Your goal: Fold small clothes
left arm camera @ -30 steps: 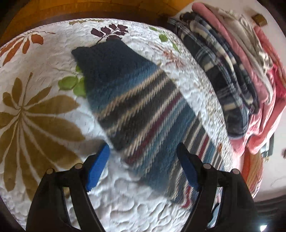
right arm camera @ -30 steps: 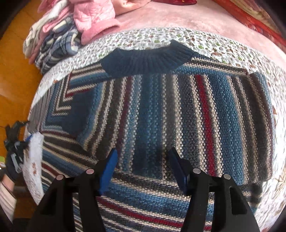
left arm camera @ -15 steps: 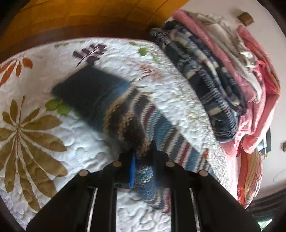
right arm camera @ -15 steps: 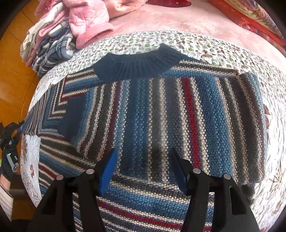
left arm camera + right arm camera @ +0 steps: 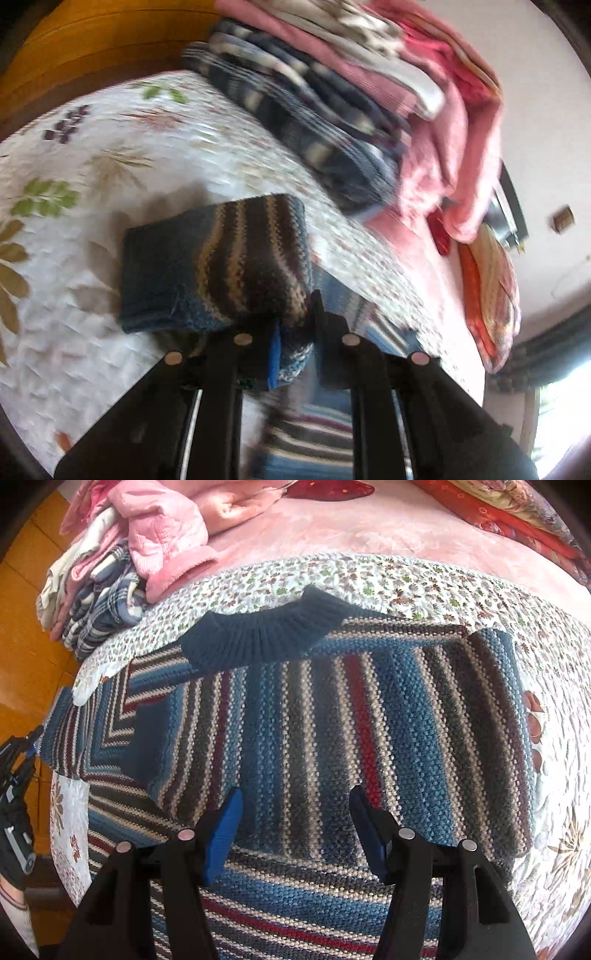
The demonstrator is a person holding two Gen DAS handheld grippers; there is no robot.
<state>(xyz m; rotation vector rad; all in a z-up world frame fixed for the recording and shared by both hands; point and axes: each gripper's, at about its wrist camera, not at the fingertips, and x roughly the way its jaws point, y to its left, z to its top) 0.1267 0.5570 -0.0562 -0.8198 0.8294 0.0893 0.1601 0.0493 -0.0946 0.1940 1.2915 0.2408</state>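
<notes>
Sleeve lifted, waiting to cross the sweater body

The striped sweater [image 5: 332, 731] fills mid-frame on the quilt [image 5: 554, 812], collar at top; its sleeve [image 5: 214, 266] hangs centre-left, pinched in the closed left gripper [image 5: 291, 350] — the right gripper [image 5: 295, 830], jaws wide and empty, hovers over the body.

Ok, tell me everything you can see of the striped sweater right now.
The striped sweater is a chunky knit in blue, grey, cream and red stripes, with a ribbed navy collar. It lies flat on the floral quilt, one sleeve already folded across the body. The other sleeve, ending in a plain navy cuff, is pinched in the shut left claw and raised off the quilt. The right claw is open above the body; whether it touches is unclear.
</notes>
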